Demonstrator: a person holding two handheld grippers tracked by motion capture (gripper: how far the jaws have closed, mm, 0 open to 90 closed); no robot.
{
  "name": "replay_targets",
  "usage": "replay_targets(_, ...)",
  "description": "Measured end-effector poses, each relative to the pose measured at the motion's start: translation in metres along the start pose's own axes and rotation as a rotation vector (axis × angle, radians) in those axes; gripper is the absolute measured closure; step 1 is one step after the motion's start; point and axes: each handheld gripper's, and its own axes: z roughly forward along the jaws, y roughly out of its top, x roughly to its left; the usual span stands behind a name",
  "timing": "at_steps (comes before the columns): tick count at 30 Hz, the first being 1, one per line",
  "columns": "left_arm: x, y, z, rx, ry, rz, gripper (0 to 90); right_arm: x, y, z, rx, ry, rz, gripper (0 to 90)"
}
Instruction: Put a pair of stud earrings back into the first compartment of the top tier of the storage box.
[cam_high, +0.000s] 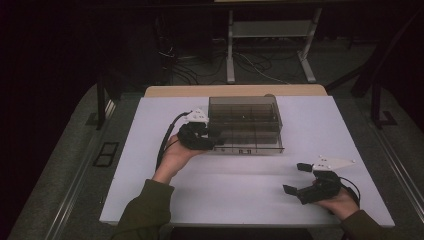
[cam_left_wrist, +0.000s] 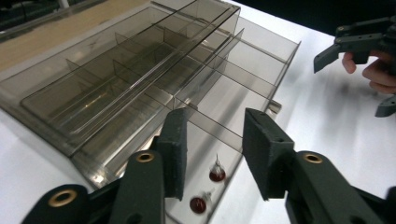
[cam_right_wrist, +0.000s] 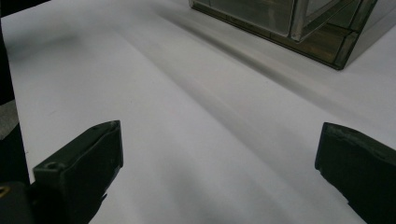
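A smoky see-through organiser box stands mid-table, its low drawer slid out toward me. My left gripper is at the drawer's front left corner. In the left gripper view its jaws stand open just above the drawer, with nothing between them. Two small red beads with metal hooks lie in the nearest compartment below. My right gripper rests open near the table's front right, apart from the box; its jaws are spread wide over bare table.
The white table top has free room in front of the box and on both sides. The box's corner lies ahead of the right gripper. The right gripper and hand appear beyond the drawer. Desk legs and cables lie behind the table.
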Motion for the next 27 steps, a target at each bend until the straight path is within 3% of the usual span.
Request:
replay_targets(13, -0.004, -0.026, -0.027, -0.036, 0.053, -0.029, 35.6, 0.000, 0.000, 0.000, 0.002, -0.001, -0.001, 0.5)
replay_targets(27, -0.009, -0.066, -0.044, -0.034, 0.096, -0.051, 25.8, 0.000, 0.000, 0.000, 0.004, -0.006, 0.000, 0.5)
